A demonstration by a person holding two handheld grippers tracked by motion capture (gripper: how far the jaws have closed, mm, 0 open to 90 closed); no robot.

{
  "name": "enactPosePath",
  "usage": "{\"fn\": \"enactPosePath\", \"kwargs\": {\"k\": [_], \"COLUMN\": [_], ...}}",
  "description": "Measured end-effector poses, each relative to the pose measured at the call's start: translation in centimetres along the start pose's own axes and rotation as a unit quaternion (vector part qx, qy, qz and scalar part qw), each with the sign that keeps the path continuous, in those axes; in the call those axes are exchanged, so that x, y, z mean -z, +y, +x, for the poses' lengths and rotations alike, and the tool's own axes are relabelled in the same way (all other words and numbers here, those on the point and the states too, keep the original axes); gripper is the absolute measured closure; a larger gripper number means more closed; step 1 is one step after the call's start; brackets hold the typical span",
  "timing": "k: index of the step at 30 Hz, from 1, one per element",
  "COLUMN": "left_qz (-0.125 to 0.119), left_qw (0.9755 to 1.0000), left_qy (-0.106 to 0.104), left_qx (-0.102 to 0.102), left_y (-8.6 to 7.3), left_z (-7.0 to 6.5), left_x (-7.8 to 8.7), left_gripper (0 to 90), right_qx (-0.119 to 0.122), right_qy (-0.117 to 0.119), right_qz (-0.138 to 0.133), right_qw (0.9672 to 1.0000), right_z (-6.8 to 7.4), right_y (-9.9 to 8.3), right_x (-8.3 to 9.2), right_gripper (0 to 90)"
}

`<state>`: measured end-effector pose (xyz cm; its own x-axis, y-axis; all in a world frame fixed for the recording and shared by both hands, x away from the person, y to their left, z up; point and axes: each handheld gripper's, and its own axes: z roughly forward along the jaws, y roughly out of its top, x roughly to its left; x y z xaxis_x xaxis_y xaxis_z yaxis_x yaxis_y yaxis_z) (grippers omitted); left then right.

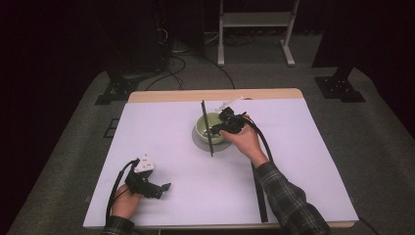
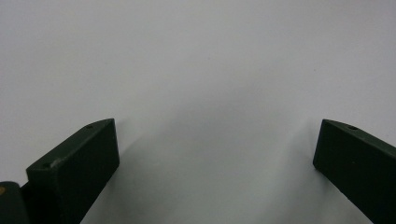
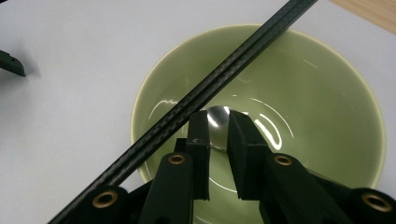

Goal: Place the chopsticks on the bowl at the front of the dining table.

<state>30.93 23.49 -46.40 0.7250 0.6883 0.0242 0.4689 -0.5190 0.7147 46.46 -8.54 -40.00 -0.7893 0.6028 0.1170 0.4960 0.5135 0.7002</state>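
your left hand [image 1: 122,204] sits nearest, at the table's front-left corner, with the left gripper [image 1: 164,187] resting low over the pale tabletop [image 1: 171,147] — its jaws stand wide apart with nothing but bare surface between them. a long black strip [image 1: 259,193] lies flat on the table near the front edge, just beside your right plaid sleeve [image 1: 288,200].

farther in, your right hand [image 1: 247,142] holds the right gripper [image 1: 215,129] tipped down into the green bowl [image 1: 201,128], which stands a little past the table's middle. in the right gripper view the jaws [image 3: 219,135] are nearly closed, with a slim gap between the pads — something shiny shows just beyond the tips, but whether it is pinched or just a glare on the glaze, you cannot tell. a thin black carbon rod [image 3: 205,95] crosses over the bowl's rim, just beside the left jaw. beyond the bowl, the table's wooden far edge [image 1: 215,95] and then a white stand [image 1: 254,29] on the floor.
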Motion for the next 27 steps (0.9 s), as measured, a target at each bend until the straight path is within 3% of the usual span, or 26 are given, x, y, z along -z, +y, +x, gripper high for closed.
{"fn": "enactPosePath", "kwargs": {"k": [18,25,27], "left_qz": [0.001,0.0,0.001], "left_qw": [1.0,1.0,1.0], "left_qy": [0.0,0.0,0.0], "left_qx": [-0.001,0.0,-0.001], "left_y": [0.0,0.0,0.0], "left_z": [0.0,0.0,0.0], "left_x": [0.0,0.0,0.0], "left_gripper": [0.0,0.0,0.0], "right_qx": [0.01,0.018,0.033], "right_qy": [0.004,0.008,0.012], "right_qz": [0.0,-0.01,-0.016], "right_qw": [0.9999,0.9998,0.9993], "right_z": [0.8,1.2,1.9], "right_y": [0.4,0.4,0.2], "right_x": [-0.4,1.2,2.1], "right_gripper": [76.8,76.0,76.2]}}
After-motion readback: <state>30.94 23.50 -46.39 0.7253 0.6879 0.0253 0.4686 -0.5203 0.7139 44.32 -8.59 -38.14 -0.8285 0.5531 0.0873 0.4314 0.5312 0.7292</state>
